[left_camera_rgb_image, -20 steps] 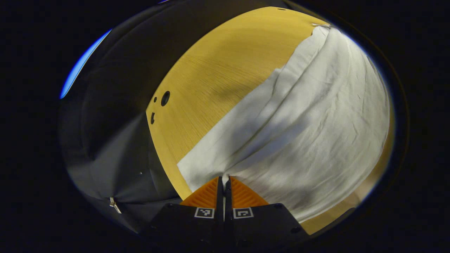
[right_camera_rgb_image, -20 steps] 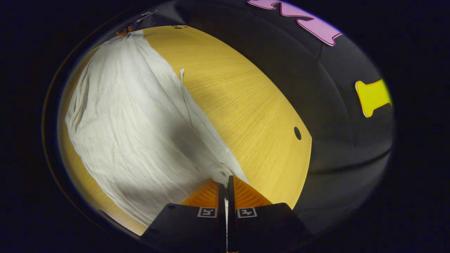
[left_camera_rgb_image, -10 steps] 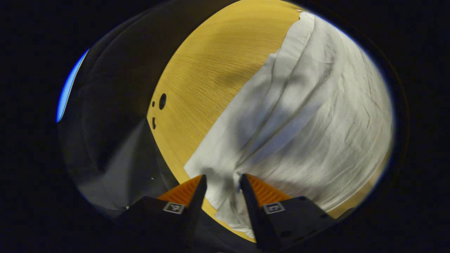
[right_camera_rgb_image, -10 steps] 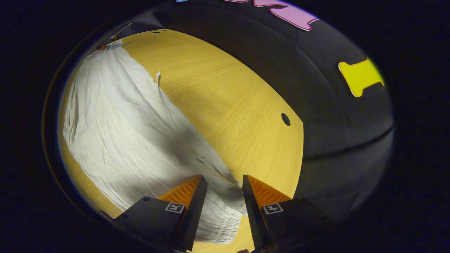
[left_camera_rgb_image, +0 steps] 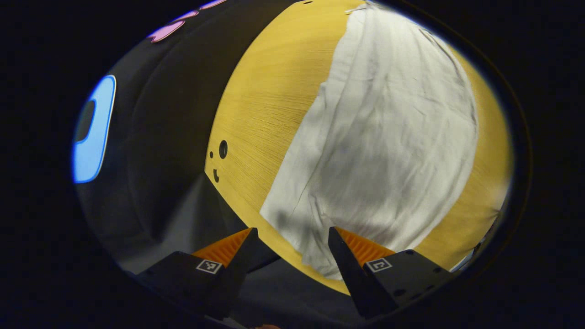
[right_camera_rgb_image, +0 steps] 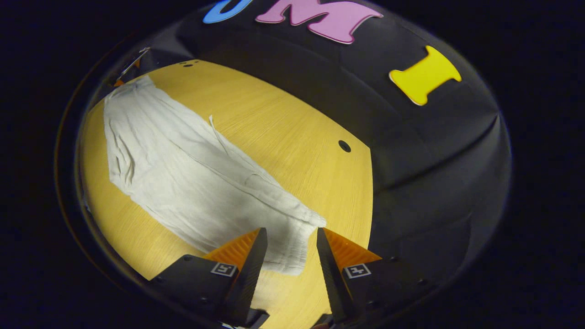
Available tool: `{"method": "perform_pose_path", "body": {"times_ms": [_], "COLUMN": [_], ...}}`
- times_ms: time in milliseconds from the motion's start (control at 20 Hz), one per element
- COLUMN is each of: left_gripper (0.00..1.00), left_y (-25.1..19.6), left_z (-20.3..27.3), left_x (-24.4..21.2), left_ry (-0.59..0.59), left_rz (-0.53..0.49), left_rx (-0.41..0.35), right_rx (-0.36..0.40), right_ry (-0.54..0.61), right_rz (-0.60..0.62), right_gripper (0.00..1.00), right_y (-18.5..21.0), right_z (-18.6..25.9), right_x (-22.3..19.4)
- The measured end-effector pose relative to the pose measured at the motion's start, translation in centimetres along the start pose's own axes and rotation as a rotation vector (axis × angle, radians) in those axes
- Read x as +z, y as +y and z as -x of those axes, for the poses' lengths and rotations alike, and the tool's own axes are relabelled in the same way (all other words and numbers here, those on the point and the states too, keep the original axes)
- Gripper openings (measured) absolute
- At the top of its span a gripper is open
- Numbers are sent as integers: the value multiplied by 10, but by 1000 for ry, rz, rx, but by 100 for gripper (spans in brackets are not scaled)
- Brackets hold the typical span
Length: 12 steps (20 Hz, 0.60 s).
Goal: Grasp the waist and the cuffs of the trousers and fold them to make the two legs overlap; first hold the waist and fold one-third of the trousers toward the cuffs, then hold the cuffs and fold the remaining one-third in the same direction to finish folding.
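The trousers (left_camera_rgb_image: pixel 388 137) lie flat on the table (left_camera_rgb_image: pixel 260 105), filling the right half of the left gripper view and running from upper left to lower centre in the right gripper view. You are dealing with thin, limp, crinkled cloth: light, likely to sag and bunch. Take it at the gathered waist edge (right_camera_rgb_image: pixel 292 246) and the opposite cuff corner. Your left hand-held gripper (left_camera_rgb_image: pixel 290 240) and right hand-held gripper (right_camera_rgb_image: pixel 287 240) both hover above the near edge, jaws wide, gripping nothing.
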<state>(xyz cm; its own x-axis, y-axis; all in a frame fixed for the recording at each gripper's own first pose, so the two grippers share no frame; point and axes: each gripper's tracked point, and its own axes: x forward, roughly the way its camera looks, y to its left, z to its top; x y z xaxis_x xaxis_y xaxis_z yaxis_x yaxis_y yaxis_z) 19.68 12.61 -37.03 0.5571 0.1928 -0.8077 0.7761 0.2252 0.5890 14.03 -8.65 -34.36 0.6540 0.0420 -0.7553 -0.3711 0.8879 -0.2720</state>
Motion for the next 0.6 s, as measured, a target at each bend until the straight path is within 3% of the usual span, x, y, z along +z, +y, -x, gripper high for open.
{"method": "perform_pose_path", "body": {"times_ms": [100,250,600], "left_gripper": [98,98,96], "left_y": [-3,-8,-16], "left_z": [19,49,93], "left_x": [-4,-6,-4], "left_ry": [-37,-91,-176], "left_rz": [8,100,501], "left_rx": [33,78,143], "right_rx": [-3,-6,4], "right_ry": [-2,-2,31], "right_rz": [-178,-455,-968], "right_gripper": [71,72,72], "right_y": [9,26,55], "right_z": [13,27,18], "right_x": [-6,-21,-51]}}
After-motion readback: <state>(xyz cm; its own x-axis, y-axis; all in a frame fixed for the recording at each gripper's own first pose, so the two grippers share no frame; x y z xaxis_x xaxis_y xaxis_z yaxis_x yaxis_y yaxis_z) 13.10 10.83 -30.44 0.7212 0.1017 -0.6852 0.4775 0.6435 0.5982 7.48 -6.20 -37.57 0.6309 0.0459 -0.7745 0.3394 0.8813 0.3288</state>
